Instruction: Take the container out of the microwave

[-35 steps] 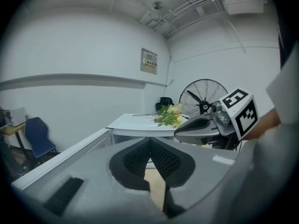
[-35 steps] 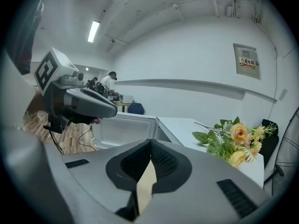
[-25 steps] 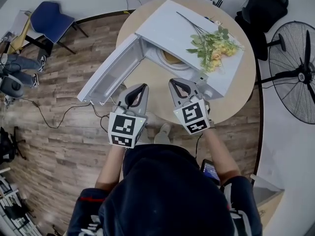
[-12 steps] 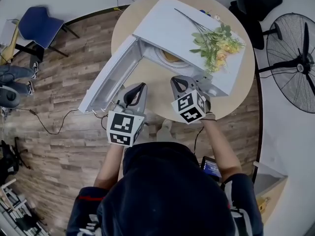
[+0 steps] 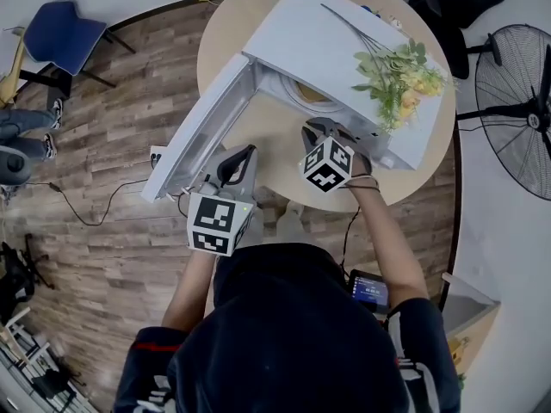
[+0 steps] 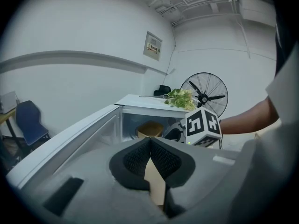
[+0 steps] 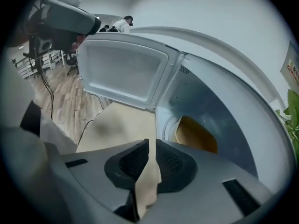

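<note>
Dropping toward the open microwave (image 5: 314, 37), the right gripper (image 5: 315, 129) is brought nearer the container (image 7: 196, 134); it and the left gripper (image 5: 250, 151) are held pressed together, empty, so opening is needed.

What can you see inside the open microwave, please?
A tan container sits inside the microwave. What it holds cannot be seen; its own wall and the microwave's roof cover that.

I see a round tan tabletop (image 5: 222, 33) standing on the wood floor (image 5: 112, 144); a white microwave (image 5: 318, 41) sits on it, door (image 5: 202, 136) open.
</note>
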